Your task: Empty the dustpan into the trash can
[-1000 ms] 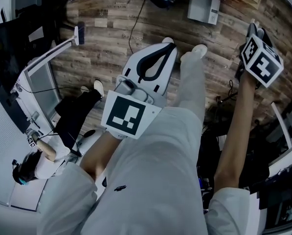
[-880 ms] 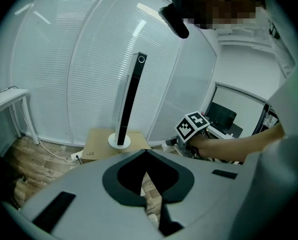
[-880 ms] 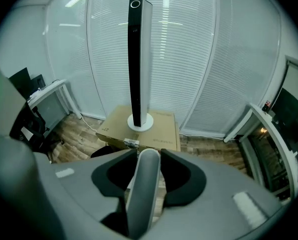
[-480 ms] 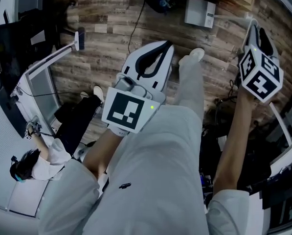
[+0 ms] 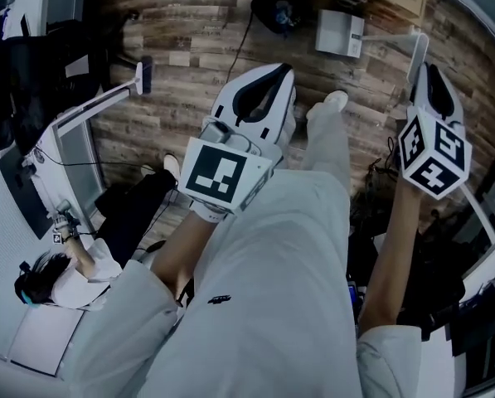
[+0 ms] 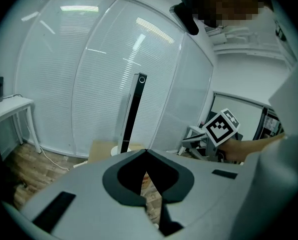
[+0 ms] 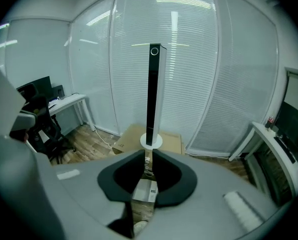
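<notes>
clearly empty, right gripper (image 7: 148,155) jaws are closing; left gripper (image 6: 146,152) jaws touch

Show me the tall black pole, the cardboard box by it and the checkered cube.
Tall black pole (image 7: 152,94), right gripper view, middle of its shaft.
Cardboard box (image 7: 130,135), right gripper view, its top face.
Checkered cube (image 5: 434,157), head view, its upward face.
</notes>
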Demonstrator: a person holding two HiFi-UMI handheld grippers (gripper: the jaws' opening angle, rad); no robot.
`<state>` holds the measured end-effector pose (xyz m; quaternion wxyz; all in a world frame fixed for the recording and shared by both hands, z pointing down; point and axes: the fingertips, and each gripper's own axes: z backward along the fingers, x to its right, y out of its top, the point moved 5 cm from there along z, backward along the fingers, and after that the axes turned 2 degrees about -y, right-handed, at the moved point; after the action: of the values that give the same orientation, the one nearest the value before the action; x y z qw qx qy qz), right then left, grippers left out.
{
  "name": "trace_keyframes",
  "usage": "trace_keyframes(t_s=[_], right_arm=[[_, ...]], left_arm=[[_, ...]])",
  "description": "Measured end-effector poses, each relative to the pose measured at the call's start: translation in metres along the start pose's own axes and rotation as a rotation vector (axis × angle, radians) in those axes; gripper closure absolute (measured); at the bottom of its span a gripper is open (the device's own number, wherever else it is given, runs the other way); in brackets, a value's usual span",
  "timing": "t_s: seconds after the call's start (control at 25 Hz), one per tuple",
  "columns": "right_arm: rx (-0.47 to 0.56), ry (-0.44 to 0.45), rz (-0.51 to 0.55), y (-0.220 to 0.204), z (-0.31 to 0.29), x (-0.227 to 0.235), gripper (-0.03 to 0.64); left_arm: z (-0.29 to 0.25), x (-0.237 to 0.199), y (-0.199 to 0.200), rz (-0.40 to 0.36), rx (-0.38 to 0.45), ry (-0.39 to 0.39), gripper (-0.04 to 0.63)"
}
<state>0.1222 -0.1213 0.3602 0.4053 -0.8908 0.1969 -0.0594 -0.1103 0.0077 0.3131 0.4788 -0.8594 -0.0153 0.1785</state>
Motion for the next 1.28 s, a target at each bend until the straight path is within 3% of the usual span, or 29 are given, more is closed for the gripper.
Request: trace_keyframes(t_s=[0.44, 0.64, 0.92, 1.28], right_arm=[[0.118, 0.023, 0.000, 0.021, 0.073, -0.014, 0.575], [0.170, 0.056, -0.049, 0.030, 0.108, -0.021, 0.574], [0.180, 0.076, -0.076, 0.028, 0.144, -0.028, 0.560], [0.257, 0.074, -0.041, 0.023, 0.171, -0.028, 0.561]], left_arm=[[0.040, 0.002, 0.016, -0.004, 0.075, -0.002, 0.589], [0.059, 0.002, 0.021, -0.001, 0.100, 0.001, 0.589], [0.078, 0.008, 0.028, -0.011, 0.129, -0.012, 0.589], [0.103, 0.016, 0.034, -0.034, 0.159, -0.010, 0.589]])
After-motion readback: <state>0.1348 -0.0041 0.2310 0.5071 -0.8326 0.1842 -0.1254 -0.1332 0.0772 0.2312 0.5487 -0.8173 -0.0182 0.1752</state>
